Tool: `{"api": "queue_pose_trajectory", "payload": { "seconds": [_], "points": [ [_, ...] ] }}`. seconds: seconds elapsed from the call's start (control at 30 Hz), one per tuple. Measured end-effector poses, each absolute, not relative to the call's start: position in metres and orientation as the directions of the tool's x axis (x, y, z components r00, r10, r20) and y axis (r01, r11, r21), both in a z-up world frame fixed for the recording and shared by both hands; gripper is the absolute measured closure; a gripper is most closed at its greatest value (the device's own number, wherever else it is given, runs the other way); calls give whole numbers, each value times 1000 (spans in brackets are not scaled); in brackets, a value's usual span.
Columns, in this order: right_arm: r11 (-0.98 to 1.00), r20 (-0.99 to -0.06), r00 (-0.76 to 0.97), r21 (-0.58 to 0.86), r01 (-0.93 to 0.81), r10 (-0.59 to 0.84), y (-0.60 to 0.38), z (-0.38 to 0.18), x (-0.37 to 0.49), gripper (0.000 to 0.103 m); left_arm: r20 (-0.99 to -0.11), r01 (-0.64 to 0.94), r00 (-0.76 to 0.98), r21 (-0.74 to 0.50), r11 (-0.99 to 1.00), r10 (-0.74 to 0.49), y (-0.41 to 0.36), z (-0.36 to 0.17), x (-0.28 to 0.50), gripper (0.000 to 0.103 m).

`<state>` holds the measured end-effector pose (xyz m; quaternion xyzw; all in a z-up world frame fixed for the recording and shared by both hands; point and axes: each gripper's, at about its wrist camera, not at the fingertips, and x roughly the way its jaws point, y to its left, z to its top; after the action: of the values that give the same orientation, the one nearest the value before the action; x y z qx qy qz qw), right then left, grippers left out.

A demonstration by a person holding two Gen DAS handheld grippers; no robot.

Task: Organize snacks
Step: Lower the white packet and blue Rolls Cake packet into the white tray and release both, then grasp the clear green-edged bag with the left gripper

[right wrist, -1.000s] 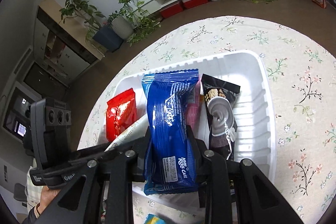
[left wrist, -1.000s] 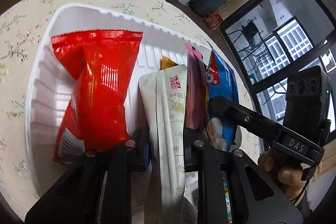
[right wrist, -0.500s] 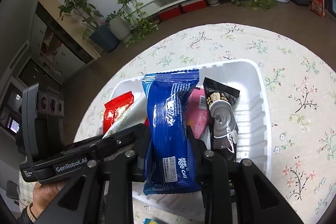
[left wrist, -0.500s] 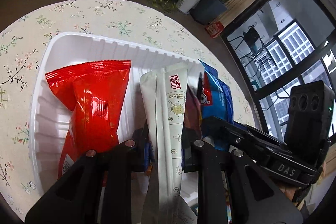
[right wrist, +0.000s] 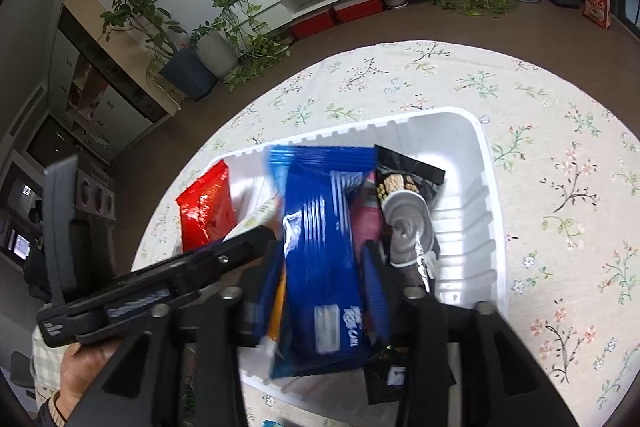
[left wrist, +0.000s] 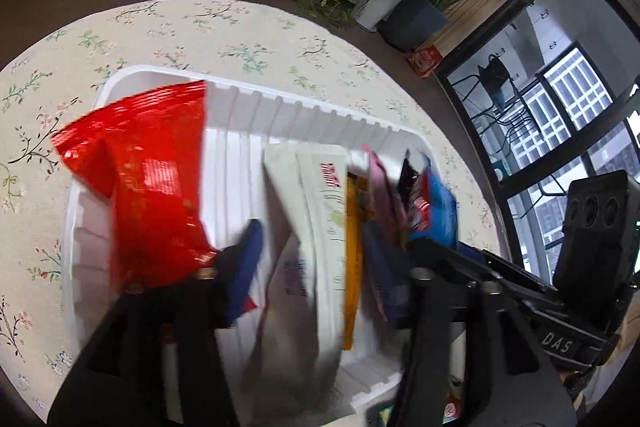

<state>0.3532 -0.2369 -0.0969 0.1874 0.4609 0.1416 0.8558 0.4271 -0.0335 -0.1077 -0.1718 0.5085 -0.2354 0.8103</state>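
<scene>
A white tray (left wrist: 280,99) sits on the floral tablecloth. Inside it a red bag (left wrist: 152,179) lies at the left. Beside it stand a white packet (left wrist: 320,211), an orange packet (left wrist: 352,267), a pink packet (left wrist: 380,183) and a blue packet (left wrist: 438,215). My left gripper (left wrist: 312,255) is opening, and the white packet lies loose between its fingers. In the right wrist view my right gripper (right wrist: 320,267) is also opening around the blue packet (right wrist: 320,227), its pads just off the wrapper. A black packet (right wrist: 408,211) leans to its right and the red bag (right wrist: 206,207) lies left.
The round table's floral cloth (right wrist: 560,147) surrounds the tray (right wrist: 492,187). The tray's right end behind the black packet holds nothing. A hand (right wrist: 84,375) grips the left tool's handle. Plants, a TV shelf and a window stand beyond the table.
Both grippers' jaws have spread and come off the packets they held, the white one on the left and the blue one on the right. The left gripper has drawn back slightly from the tray.
</scene>
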Motion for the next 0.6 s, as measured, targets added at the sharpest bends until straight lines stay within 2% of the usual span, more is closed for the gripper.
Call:
{"api": "queue_pose_trajectory", "payload": {
  "seconds": [0.1, 0.27, 0.4, 0.5, 0.6],
  "points": [
    [895, -741, 537, 442, -64, 404, -240, -96, 352, 56, -757, 220, 373, -490, 844, -537, -41, -103, 425, 40],
    [891, -724, 558, 449, -66, 406, -245, -85, 346, 54, -750, 222, 383, -491, 842, -538, -43, -93, 421, 29],
    [890, -703, 581, 447, -87, 409, -248, -69, 333, 45, -742, 226, 408, -483, 846, -532, -39, -82, 417, 15],
    [889, -683, 605, 448, -97, 410, -252, -55, 320, 41, -723, 232, 436, -485, 843, -536, -36, -67, 412, 11],
    [885, -658, 628, 452, -111, 415, -257, -40, 299, 37, -694, 248, 463, -497, 832, -552, -24, -48, 400, 3]
  ]
}}
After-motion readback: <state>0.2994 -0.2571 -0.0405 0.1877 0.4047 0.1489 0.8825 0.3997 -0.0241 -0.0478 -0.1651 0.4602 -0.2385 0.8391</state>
